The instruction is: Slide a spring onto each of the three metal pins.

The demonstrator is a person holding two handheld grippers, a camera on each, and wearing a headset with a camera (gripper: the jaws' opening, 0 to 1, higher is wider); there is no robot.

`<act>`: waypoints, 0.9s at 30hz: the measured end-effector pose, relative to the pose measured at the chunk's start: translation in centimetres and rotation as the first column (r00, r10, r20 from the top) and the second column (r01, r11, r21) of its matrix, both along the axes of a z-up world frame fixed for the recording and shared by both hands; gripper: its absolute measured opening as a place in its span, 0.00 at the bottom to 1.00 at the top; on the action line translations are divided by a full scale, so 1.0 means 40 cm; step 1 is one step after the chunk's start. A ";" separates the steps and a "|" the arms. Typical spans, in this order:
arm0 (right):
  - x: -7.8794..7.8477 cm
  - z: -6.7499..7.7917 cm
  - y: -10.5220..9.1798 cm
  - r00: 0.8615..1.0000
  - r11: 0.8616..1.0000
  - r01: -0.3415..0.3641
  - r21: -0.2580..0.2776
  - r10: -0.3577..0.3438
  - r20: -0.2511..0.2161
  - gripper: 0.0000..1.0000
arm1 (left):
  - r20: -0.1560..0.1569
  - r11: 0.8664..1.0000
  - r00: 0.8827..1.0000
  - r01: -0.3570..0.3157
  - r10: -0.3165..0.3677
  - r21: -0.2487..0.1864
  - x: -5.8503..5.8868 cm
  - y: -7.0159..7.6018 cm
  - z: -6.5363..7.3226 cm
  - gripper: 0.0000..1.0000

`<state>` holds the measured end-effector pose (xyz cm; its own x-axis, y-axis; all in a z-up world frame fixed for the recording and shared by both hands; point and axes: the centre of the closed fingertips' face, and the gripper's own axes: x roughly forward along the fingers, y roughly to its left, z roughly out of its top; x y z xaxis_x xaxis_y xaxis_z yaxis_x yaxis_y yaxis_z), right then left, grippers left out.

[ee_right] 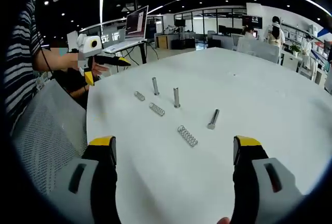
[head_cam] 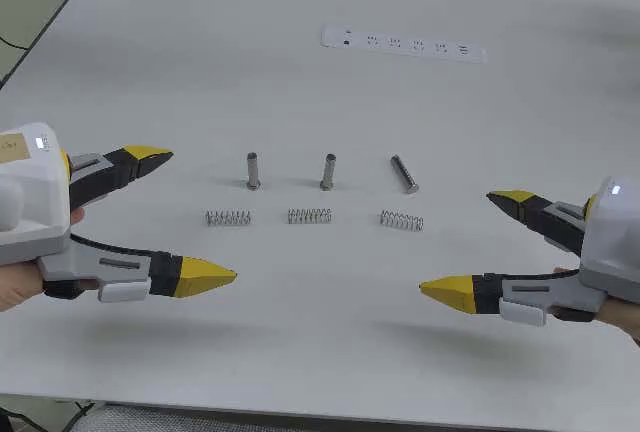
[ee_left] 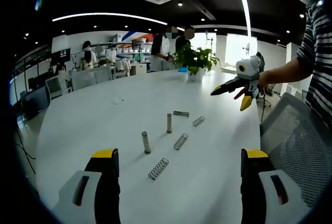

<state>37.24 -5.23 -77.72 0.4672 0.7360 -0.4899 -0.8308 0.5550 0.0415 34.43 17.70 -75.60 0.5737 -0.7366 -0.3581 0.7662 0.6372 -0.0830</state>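
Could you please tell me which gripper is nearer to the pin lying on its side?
Right. The right gripper hovers close to the lying pin, on its right and nearer the person, jaws open. The left gripper is much farther, off on its other side.

On the counter [head_cam: 320, 352] three pins form a row from left to right: the left pin [head_cam: 253, 170] and the middle pin [head_cam: 328, 171] stand upright, and the right pin [head_cam: 404, 174] lies on its side. Before each pin, nearer the person and apart from it, lies a spring: the left spring [head_cam: 228, 217], the middle spring [head_cam: 309, 216], the right spring [head_cam: 401, 220]. Well behind the pins lies a power strip [head_cam: 403, 43]. The left tool [head_cam: 200, 215] hangs left of both rows, the right tool [head_cam: 456, 242] right of them.
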 end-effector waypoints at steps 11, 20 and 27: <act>-0.006 -0.006 0.006 1.000 1.000 -0.010 0.000 0.010 -0.006 0.94 | -0.005 1.000 1.000 -0.006 0.006 -0.008 0.005 0.004 -0.003 0.97; -0.007 -0.011 0.011 1.000 1.000 -0.017 0.003 0.017 -0.009 0.95 | -0.010 1.000 1.000 -0.008 0.008 0.000 0.003 0.013 -0.009 0.97; -0.022 -0.023 0.008 0.999 1.000 -0.028 -0.005 0.028 -0.021 0.97 | -0.019 1.000 1.000 -0.004 0.005 0.008 0.001 0.013 -0.019 0.97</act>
